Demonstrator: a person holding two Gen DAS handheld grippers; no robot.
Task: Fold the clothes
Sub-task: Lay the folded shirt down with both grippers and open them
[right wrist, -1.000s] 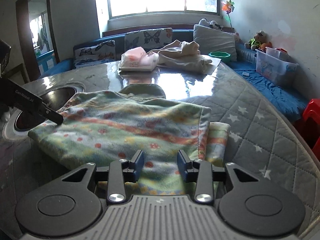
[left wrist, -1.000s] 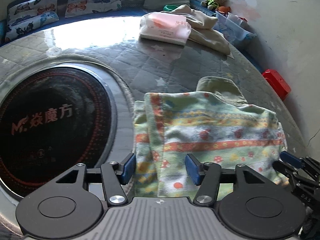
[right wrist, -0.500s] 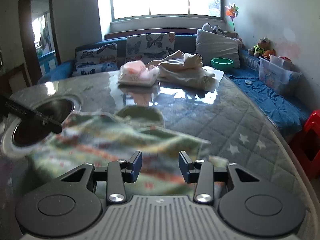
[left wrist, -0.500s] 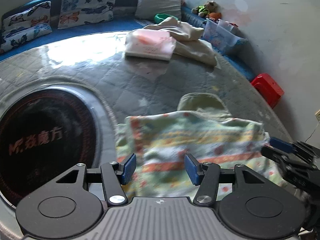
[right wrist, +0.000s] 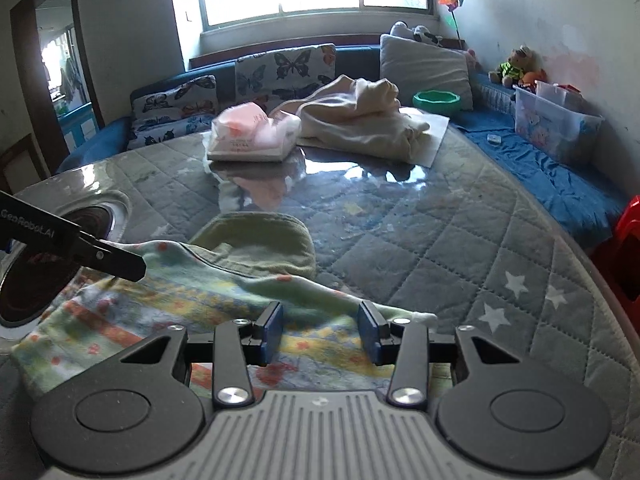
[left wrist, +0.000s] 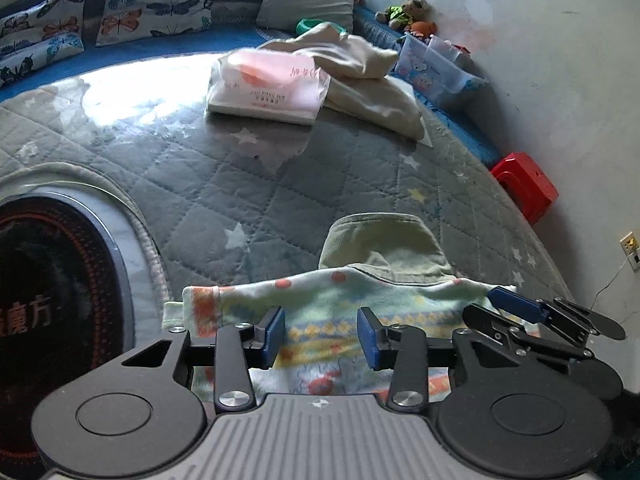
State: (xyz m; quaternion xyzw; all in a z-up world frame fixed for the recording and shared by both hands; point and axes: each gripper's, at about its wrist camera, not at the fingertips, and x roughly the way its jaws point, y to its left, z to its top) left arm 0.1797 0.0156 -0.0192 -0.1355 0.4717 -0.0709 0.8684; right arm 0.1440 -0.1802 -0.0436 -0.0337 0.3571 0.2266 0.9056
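Note:
A patterned green, yellow and orange garment (left wrist: 320,300) (right wrist: 192,300) with a plain green hood (left wrist: 380,248) (right wrist: 260,240) lies on the quilted grey table (left wrist: 240,168). My left gripper (left wrist: 320,332) is open and hovers over the garment's near edge. My right gripper (right wrist: 320,328) is open too, above the garment's right edge. Neither holds cloth. The right gripper also shows in the left wrist view (left wrist: 520,308). The left gripper shows as a dark arm in the right wrist view (right wrist: 100,256).
A pink-and-white bag (left wrist: 268,84) (right wrist: 252,136) and a cream garment pile (left wrist: 360,72) (right wrist: 360,120) lie at the table's far side. A round dark stove inset (left wrist: 52,312) sits at left. A red stool (left wrist: 524,184) stands off the right edge. Cushions line the bench behind.
Both grippers have pulled back and tilted up, so less of the garment shows and it sits lower in each view. The jaws stay open.

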